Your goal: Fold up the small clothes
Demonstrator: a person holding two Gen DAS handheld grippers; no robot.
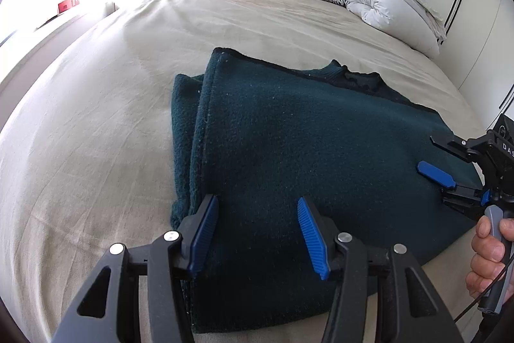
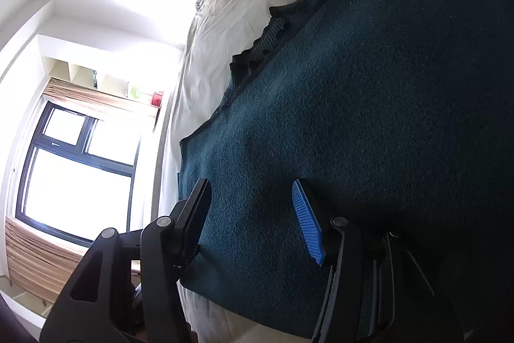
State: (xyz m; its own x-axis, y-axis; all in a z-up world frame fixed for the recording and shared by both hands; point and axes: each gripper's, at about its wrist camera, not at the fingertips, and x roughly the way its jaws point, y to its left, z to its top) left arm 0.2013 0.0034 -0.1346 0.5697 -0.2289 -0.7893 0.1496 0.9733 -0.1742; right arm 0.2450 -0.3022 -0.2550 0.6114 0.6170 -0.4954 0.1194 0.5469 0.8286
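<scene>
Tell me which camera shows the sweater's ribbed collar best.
The right wrist view: the collar sits near frame centre, its ribbing legible against the bedsheet. The left wrist view shows the collar only as a dark, distant bump on the sweater's far edge.

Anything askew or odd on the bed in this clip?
Slightly. The dark green garment is folded unevenly: along its left side a lower layer sticks out past the top layer, and the ribbed collar bunches at the far edge. No damage or spill stands out.
</scene>
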